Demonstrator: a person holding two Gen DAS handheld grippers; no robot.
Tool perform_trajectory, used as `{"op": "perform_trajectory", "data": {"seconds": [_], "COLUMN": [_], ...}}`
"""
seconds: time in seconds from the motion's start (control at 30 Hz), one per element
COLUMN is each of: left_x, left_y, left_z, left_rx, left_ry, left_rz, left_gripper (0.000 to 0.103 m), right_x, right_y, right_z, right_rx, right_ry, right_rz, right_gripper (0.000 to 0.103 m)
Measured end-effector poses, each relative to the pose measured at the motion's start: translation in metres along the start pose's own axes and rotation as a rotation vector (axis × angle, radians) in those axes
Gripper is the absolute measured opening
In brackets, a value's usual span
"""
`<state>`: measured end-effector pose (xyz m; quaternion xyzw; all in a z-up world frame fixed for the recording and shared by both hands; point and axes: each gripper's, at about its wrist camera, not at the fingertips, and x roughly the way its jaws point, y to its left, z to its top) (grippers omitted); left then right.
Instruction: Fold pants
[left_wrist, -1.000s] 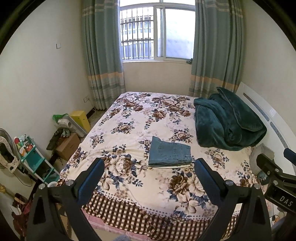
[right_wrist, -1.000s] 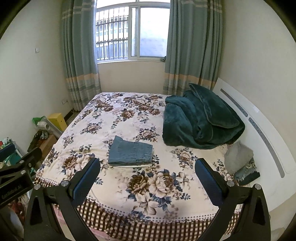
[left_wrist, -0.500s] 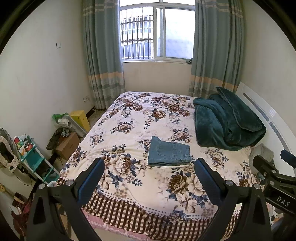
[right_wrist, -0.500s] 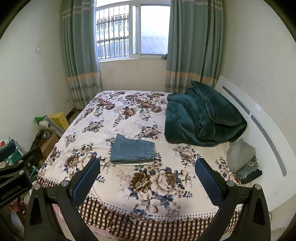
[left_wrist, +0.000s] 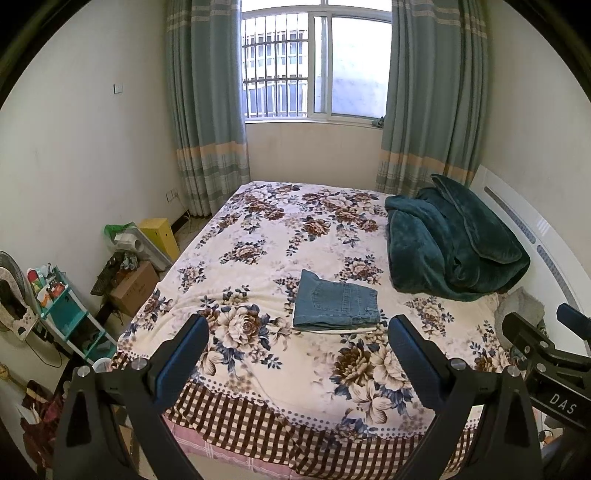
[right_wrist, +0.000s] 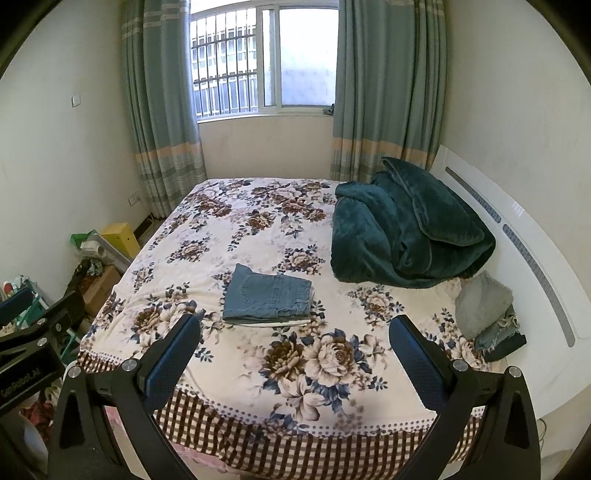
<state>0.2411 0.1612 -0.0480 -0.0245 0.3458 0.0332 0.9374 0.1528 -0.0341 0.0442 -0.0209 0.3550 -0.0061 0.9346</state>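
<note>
Blue denim pants (left_wrist: 337, 304) lie folded into a compact rectangle on the floral bedspread (left_wrist: 258, 258), near the bed's front middle; they also show in the right wrist view (right_wrist: 267, 299). My left gripper (left_wrist: 297, 354) is open and empty, held back from the bed's foot, well short of the pants. My right gripper (right_wrist: 293, 356) is open and empty too, at the same distance. Each gripper's body shows at the edge of the other's view.
A dark green blanket (right_wrist: 406, 229) is heaped at the right by the white headboard (right_wrist: 517, 236). A grey cloth and more clothes (right_wrist: 487, 314) lie at the bed's right corner. Boxes and a teal shelf (left_wrist: 66, 310) crowd the floor at left. Window and curtains behind.
Both grippers have drifted slightly back from the bed and stay open. The folded pants have not moved.
</note>
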Motion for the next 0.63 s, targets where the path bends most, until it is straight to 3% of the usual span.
{"op": "perform_trajectory", "data": {"seconds": [0.63], "left_x": [-0.0085], "left_y": [-0.0042], "left_z": [0.0005], "left_rx": [-0.010], "left_ry": [-0.016], "left_rz": [0.010], "left_gripper": [0.099], "right_x": [0.0005], "right_y": [0.0003], "right_z": [-0.0002], "right_rx": [0.003], "right_ry": [0.003], "right_rz": [0.005], "right_gripper": [0.103]}}
